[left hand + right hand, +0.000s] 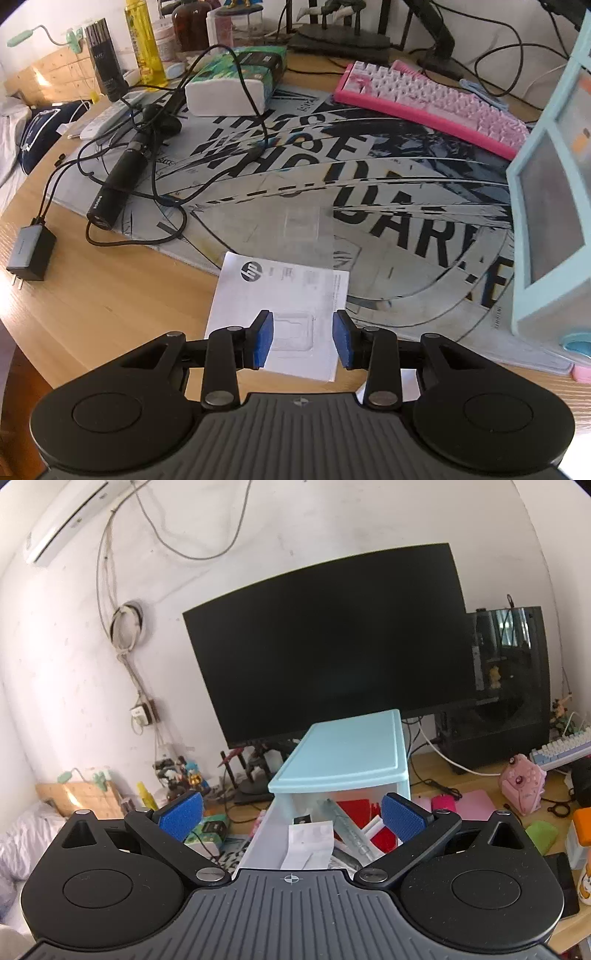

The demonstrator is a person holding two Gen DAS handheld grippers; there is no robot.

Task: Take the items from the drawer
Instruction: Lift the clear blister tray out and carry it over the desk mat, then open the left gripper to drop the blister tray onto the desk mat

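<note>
My left gripper (pixel 303 341) is open and empty, its blue pads just above a white HP leaflet in a clear sleeve (pixel 284 302) that lies flat at the desk's front edge. The light-blue drawer unit (pixel 550 221) stands at the right in the left wrist view. In the right wrist view the same unit (pixel 347 757) has its top drawer (pixel 258 845) pulled out, holding a white paper slip (pixel 308 843), red items (pixel 354 810) and a clear ruler (pixel 345 827). My right gripper (pixel 291 821) is wide open and empty, above the open drawer.
A printed desk mat (pixel 332 192) covers the desk. On it lie a pink keyboard (pixel 432 99), a black cylinder with cables (pixel 122 177), a tissue pack (pixel 236 81). A black charger (pixel 31 253) lies at the left. A monitor (pixel 328 642) stands behind the unit.
</note>
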